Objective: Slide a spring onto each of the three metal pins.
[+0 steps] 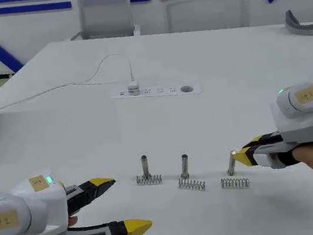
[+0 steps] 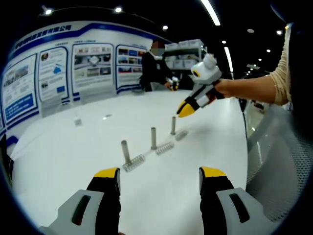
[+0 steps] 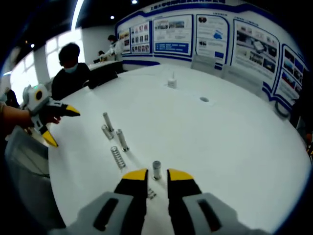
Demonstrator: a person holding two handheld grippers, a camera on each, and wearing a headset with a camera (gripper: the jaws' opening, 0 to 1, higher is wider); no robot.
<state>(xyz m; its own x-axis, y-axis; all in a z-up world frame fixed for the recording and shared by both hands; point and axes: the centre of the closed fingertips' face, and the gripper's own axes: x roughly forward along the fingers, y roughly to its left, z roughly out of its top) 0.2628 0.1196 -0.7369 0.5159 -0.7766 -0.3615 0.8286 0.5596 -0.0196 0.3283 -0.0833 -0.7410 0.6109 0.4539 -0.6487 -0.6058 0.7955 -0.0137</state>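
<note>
Hovering at the rightmost pin (image 1: 232, 164), right hand-held gripper (image 1: 243, 157) (jaws narrowly parted).

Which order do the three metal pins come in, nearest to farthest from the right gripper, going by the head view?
1. Right pin, just beside the tips of the right gripper.
2. Middle pin, centre of the row.
3. Left pin, far end of the row.

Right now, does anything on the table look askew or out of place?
Yes. The pin at the tips of the right hand-held gripper leans in the head view, while the middle pin and the left pin stand upright. Whether the hand-held gripper touches it is unclear.
</note>
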